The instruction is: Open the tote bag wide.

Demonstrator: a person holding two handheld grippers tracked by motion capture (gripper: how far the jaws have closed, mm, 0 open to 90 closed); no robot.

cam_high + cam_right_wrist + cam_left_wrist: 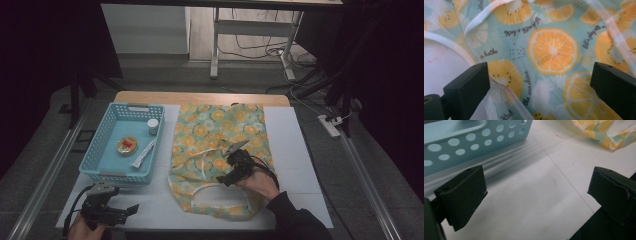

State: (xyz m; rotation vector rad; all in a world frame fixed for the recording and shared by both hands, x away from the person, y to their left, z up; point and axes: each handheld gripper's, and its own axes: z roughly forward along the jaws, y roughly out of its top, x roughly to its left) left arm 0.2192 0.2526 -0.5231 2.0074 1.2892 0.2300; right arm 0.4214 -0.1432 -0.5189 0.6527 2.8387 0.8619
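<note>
A light-green cloth printed with orange slices point(220, 130) lies spread on the white mat point(292, 150), its white-trimmed loop towards the near edge. My right gripper point(227, 172) hovers low over the cloth's near half, open. In the right gripper view its jaws point(540, 72) stand wide apart above the print point(552, 50) with nothing between them. My left gripper point(131, 210) rests at the near left corner of the mat, open and empty point(536, 182). It points towards the cloth's corner point(604, 132).
A light-blue perforated basket point(107, 125) stands left of the cloth, its wall close to my left gripper point(474, 140). Inside lie a white-capped jar point(153, 126), a round tin point(126, 145) and a white tube point(143, 153). A power strip point(330, 125) lies on the floor at right.
</note>
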